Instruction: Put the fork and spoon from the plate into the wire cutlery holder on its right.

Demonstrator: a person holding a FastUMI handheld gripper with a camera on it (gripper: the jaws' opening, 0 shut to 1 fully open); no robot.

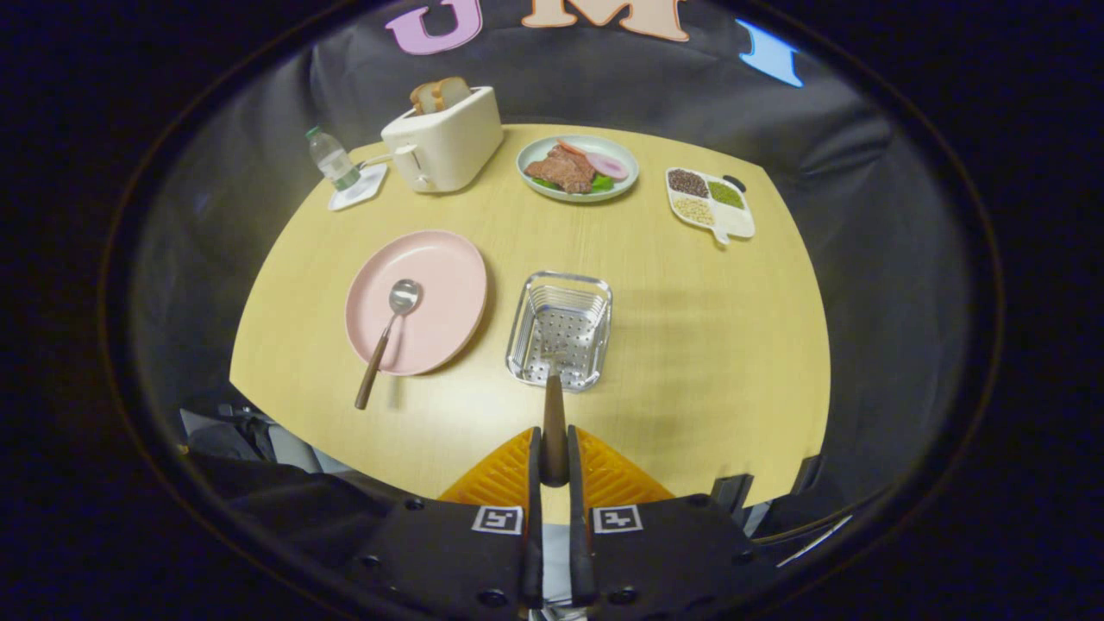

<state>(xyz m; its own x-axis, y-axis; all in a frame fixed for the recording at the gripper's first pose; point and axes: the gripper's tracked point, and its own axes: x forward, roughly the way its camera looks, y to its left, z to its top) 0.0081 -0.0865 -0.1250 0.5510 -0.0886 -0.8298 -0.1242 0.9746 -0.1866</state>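
My gripper (553, 453) is shut on the brown handle of the fork (553, 414). The fork points straight ahead, its metal head hard to make out against the wire cutlery holder (526, 321) just beyond the fingers. The holder is a small metal basket with a perforated bottom, and I see nothing else inside it. To its left lies the pink plate (444, 267). A spoon (390, 329) rests on the plate, bowl near the middle, brown handle sticking out over the plate's near rim.
Farther back on the round wooden table (716, 345) stand a cream toaster (444, 142) with bread in it, a small water bottle (332, 159) on a coaster, a green plate of food (578, 168) and a divided dish of grains (709, 203). The table's near edge runs just below the fingers.
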